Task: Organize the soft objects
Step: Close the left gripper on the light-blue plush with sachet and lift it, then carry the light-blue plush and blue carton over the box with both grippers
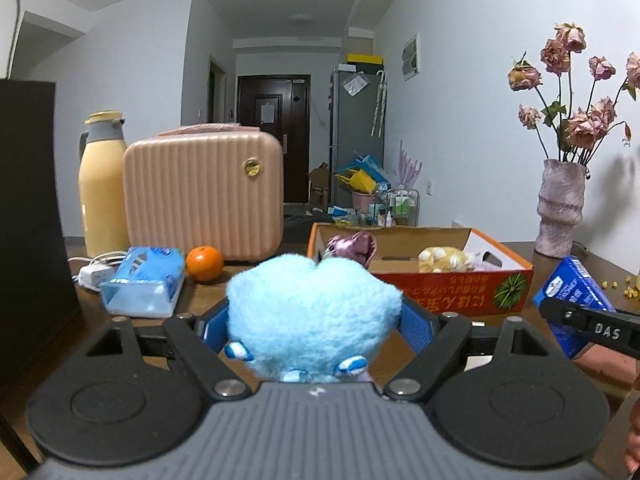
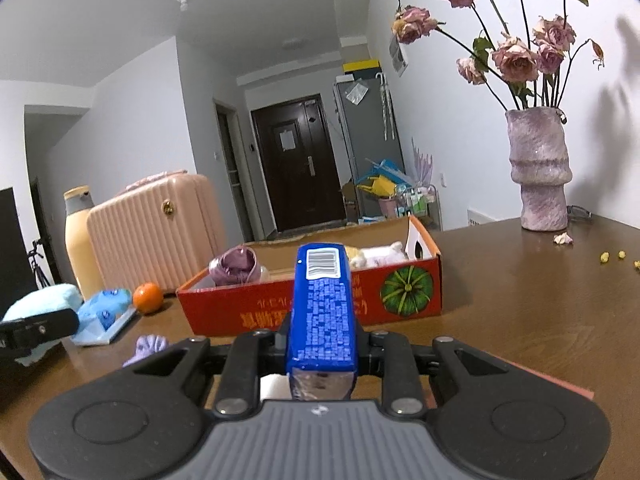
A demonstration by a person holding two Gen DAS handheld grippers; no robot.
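The left gripper (image 1: 314,322) holds a fluffy light-blue plush toy (image 1: 312,316) between its blue pads, the jaws clenched on both sides of it; the toy is lifted above the brown surface (image 2: 520,312), in front of the red cardboard box (image 1: 452,288). The right gripper (image 2: 322,344) has its jaws closed tight on a narrow blue carton (image 2: 322,304), which points forward toward the same box. Inside the box lie a shiny pink-purple soft thing (image 2: 236,266) at the left end and a yellow and pale plush toy (image 1: 444,259) at the right end. On the surface left of the box there are a pack of tissues (image 1: 142,286), an orange (image 1: 204,263), a pink ribbed case (image 1: 204,196) and a yellow thermos jug (image 1: 102,184). A small purple soft thing (image 2: 150,346) lies on the surface near the right gripper. A vase with dried roses (image 2: 540,168) stands at the far right, well apart from the box.
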